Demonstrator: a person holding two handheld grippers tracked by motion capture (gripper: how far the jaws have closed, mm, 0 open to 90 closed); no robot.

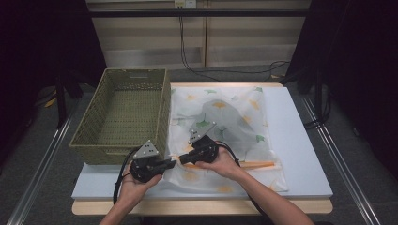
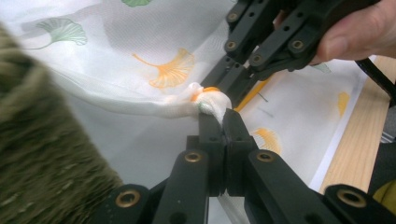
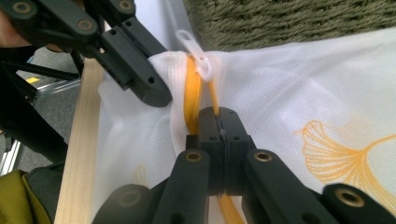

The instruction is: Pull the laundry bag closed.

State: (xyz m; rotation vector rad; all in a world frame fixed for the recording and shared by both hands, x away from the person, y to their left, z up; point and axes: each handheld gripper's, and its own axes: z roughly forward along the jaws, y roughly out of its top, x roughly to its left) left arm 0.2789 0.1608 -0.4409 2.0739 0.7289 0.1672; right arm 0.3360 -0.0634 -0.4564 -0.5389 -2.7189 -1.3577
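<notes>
mesh bag [image 1: 225, 122], white with ginkgo leaves, lies on the table [image 1: 300, 154] right of the green basket [image 1: 122, 117]. left gripper [image 1: 172, 162] is clamped on its bunched corner; just right, right gripper [image 1: 182, 158] is clamped on the orange zipper [image 3: 191, 98] below the white pull [image 3: 198, 56].

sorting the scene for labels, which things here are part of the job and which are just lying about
In the job:
- mesh bag
- orange zip with white pull
- left gripper, shut on the bag's bunched corner
- right gripper, shut on the zip

Lying about:
- green basket, beside the bag
- white mat
- cables on the floor behind
</notes>
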